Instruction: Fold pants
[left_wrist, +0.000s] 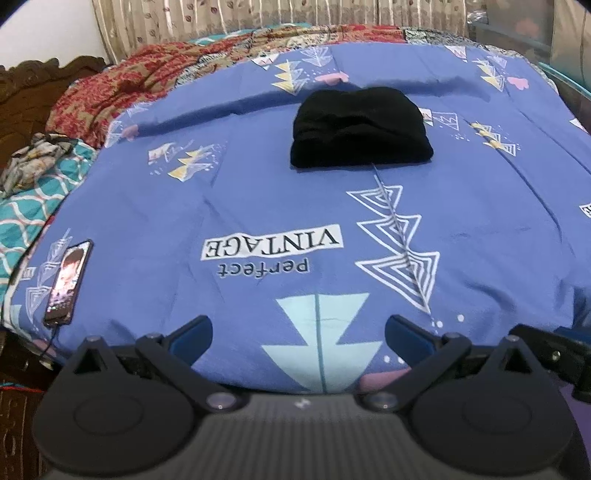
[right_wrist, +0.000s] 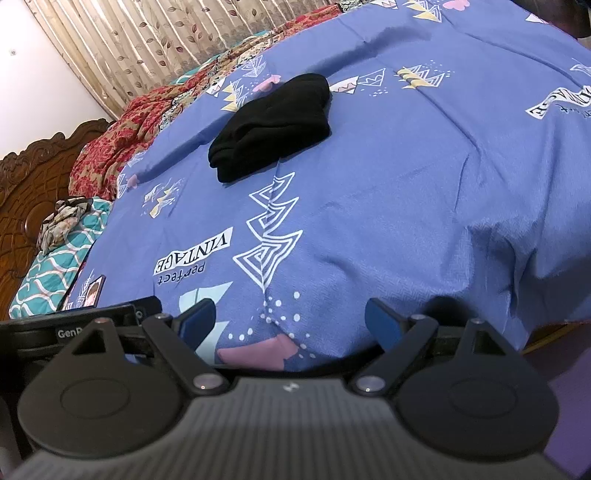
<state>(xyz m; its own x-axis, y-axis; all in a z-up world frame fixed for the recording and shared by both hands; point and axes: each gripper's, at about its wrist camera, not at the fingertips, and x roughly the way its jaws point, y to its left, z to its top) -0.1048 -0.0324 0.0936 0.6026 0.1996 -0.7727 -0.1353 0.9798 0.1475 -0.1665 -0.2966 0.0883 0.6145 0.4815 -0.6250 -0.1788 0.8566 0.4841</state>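
Observation:
Black pants (left_wrist: 360, 127) lie folded into a compact bundle on the blue patterned bedsheet (left_wrist: 258, 192), toward the far middle of the bed. In the right wrist view the same pants (right_wrist: 273, 125) sit up and left of centre. My left gripper (left_wrist: 297, 325) hovers at the near edge of the bed, well short of the pants, jaws wide apart with nothing between them. My right gripper (right_wrist: 290, 315) also hangs over the near edge, open and empty. The left gripper's body (right_wrist: 74, 325) shows at the left of the right wrist view.
A phone (left_wrist: 68, 282) with a lit screen and a cable lies on the sheet's near left. A red floral quilt (left_wrist: 110, 92), a teal patterned cloth (left_wrist: 33, 206) and a crumpled scarf (left_wrist: 33, 158) sit at the left by the carved wooden headboard (right_wrist: 26, 184). Curtains (left_wrist: 221, 18) hang behind.

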